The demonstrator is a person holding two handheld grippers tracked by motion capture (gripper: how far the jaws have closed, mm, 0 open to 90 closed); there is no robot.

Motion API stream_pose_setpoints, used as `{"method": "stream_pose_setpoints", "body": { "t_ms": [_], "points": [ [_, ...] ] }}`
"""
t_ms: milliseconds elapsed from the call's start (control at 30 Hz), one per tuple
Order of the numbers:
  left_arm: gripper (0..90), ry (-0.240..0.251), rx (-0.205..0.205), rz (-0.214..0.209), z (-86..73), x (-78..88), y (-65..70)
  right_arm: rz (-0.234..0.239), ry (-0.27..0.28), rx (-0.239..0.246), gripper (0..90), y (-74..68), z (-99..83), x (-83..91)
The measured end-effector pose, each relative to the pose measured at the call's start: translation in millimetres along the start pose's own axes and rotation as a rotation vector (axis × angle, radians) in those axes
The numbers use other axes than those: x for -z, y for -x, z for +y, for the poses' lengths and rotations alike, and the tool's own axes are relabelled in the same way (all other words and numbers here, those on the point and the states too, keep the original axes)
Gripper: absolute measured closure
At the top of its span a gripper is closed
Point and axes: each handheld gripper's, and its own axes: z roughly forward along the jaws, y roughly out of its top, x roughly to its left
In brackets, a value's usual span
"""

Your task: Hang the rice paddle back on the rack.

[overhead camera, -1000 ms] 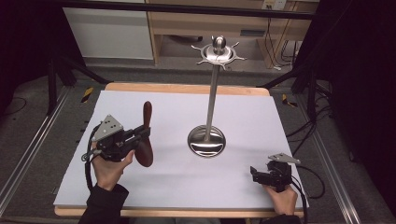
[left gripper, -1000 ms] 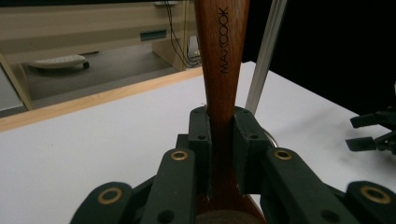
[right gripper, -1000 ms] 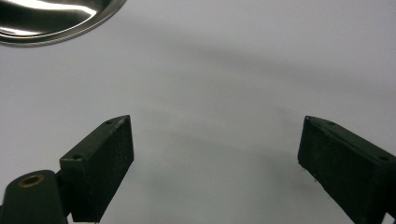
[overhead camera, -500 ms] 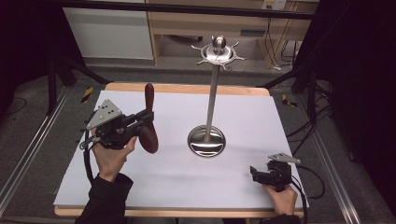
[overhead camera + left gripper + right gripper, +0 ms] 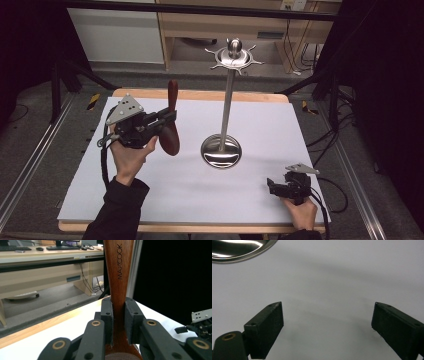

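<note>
The wooden spoon [image 5: 171, 120] stands nearly upright above the left half of the white table [image 5: 260, 125], its long axis close to vertical: the narrow handle end points up and slightly away from the person, the broad rounded bowl end points down and hangs clear of the surface. The left gripper [image 5: 167, 116] has its jaws clamped on the spoon at the neck, just above the bowl; in the left gripper view the two black pads [image 5: 107, 315] press flat against either side of the reddish-brown handle, whose "MAXCOOK" lettering runs up along it. The left hand [image 5: 129, 155] is raised off the table, the forearm in a dark sleeve [image 5: 112, 215] reaching forward from the near edge. To the right of the spoon, well apart, stands a metal stand [image 5: 225, 100] with a round base and a crown of hooks on top. The right gripper [image 5: 272, 186] sits low at the near right corner, held in the right hand [image 5: 300, 210], its jaws spread wide with nothing between them, pointing left toward the stand's base.
</note>
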Motion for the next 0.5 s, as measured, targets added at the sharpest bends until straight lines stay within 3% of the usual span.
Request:
{"method": "stream_pose_setpoints", "body": {
  "t_ms": [133, 200, 500],
  "points": [
    [78.5, -0.001, 0.012, -0.019, 1.9, -3.4, 4.4, 0.001, -0.001, 0.008, 11.0, 0.4, -0.1, 0.0],
    [78.5, 0.0, -0.008, -0.019, 5.2, -6.6, 5.4, -0.002, -0.002, 0.007, 11.0, 0.0, -0.3, 0.2],
    [78.5, -0.001, -0.022, -0.032, 15.3, -17.2, 7.7, -0.006, -0.004, 0.013, 10.9, 0.5, -0.1, -0.5]
  ]
}}
